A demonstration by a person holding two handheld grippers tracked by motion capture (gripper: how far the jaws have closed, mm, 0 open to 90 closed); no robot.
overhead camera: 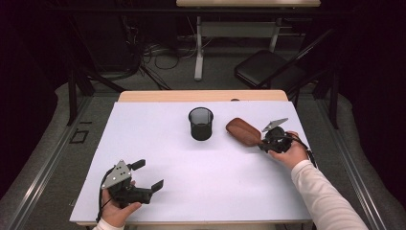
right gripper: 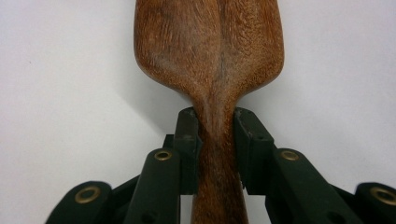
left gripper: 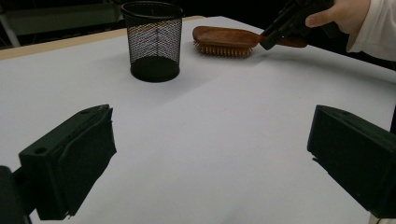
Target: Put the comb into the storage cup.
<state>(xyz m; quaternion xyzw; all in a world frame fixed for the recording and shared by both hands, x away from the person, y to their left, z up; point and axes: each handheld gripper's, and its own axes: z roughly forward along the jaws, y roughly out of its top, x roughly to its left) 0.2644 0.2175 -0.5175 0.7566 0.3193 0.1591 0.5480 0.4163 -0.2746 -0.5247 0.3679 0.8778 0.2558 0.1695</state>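
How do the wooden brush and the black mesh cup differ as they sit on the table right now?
The wooden brush lies flat, bristles down; the mesh cup stands upright with its mouth open. The brush is solid brown wood; the cup is black see-through mesh. The brush's handle is clamped between the jaws of the right gripper; the cup stands free, touched by nothing. Both rest on the white table, close together near its far edge.

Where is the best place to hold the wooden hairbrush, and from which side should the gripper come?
Grip the hairbrush at its narrow neck, where the handle meets the wide head, coming from the handle end. It lies bristles down on the table, so the slim neck is free on both sides. The right gripper already clamps it there.
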